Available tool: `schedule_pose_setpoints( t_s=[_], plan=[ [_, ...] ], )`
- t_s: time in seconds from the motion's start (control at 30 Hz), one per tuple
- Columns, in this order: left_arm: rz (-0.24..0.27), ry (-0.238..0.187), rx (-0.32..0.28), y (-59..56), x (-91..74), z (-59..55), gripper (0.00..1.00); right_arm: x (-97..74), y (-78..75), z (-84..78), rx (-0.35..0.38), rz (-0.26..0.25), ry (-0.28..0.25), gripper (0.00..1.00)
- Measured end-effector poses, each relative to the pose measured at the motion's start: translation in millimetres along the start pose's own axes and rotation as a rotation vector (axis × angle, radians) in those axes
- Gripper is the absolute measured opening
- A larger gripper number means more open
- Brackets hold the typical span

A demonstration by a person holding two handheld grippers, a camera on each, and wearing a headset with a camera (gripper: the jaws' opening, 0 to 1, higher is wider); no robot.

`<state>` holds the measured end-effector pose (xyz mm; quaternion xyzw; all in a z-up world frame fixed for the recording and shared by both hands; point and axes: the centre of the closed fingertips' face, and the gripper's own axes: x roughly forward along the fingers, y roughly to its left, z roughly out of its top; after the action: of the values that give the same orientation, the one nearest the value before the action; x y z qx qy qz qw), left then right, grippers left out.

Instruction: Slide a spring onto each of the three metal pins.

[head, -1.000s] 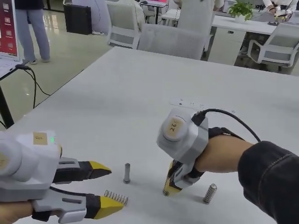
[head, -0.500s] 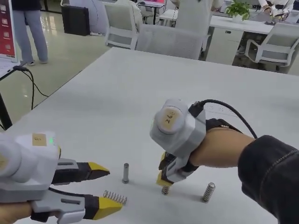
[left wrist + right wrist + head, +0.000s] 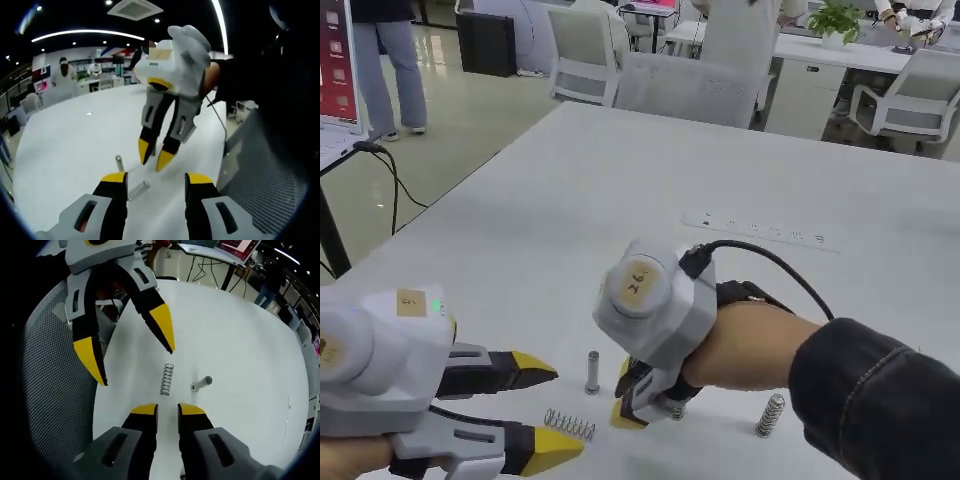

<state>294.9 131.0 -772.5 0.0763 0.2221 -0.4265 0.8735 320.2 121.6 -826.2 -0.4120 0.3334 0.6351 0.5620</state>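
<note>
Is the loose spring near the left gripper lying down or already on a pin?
Lying down: the spring rests flat on the table, apart from the bare upright pin.

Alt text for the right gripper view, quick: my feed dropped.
A loose spring lies on the white table just ahead of the right gripper, its fingers slightly parted and empty; a bare metal pin stands beside the spring. The left gripper hangs at the upper left, fingers wide open.
</note>
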Motion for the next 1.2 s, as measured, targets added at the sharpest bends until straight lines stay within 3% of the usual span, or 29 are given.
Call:
schedule_pose_setpoints(
  t_s=[0.43,1.2],
  plan=[
    [-0.004,0.011,-0.002,0.0,0.5,-3.2,0.39,28.9,-0.1,6.0,0.024,-0.004,-0.019,0.12],
    [-0.002,0.015,-0.005,2.4,-0.4,-4.8,0.39,42.9,1.1,0.0,0.047,0.002,0.002,0.08]
  ],
)
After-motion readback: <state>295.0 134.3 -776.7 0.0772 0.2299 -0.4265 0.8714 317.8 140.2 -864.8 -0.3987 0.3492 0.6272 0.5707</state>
